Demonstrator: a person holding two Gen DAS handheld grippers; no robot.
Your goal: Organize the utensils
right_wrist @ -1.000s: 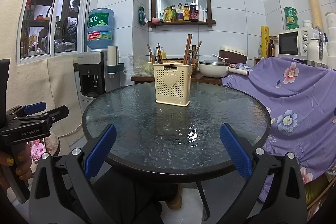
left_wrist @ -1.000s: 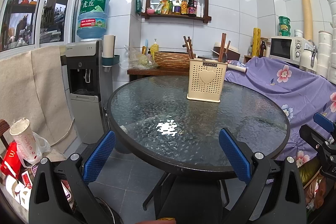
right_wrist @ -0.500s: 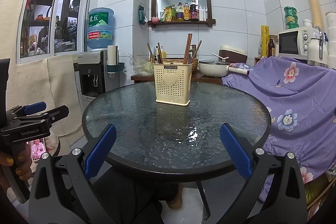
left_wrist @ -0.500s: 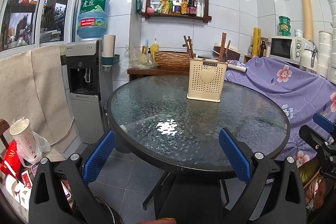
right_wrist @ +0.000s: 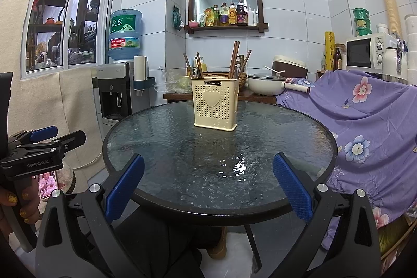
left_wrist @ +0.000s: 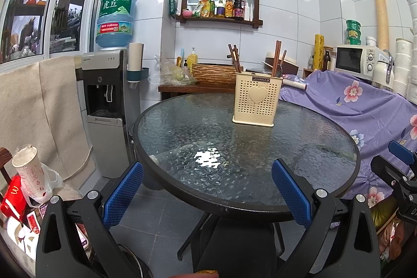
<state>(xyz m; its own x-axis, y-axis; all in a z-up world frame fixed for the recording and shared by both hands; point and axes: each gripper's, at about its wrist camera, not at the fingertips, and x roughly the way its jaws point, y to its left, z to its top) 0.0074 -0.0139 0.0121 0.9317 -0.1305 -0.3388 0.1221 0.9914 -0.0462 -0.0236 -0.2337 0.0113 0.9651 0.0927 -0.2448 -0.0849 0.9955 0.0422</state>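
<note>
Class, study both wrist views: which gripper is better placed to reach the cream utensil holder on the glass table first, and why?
Probably the right gripper. In its view the utensil holder stands almost straight ahead between the open fingers; for the left gripper, also open and empty, the holder sits off to the right across the glass table.

Glossy pebbled glass on the round table (right_wrist: 273,137), perforated cream plastic holder (right_wrist: 215,106) near its far edge, dark wooden chopsticks (right_wrist: 233,59), soft flowered cloth (right_wrist: 365,121).
</note>
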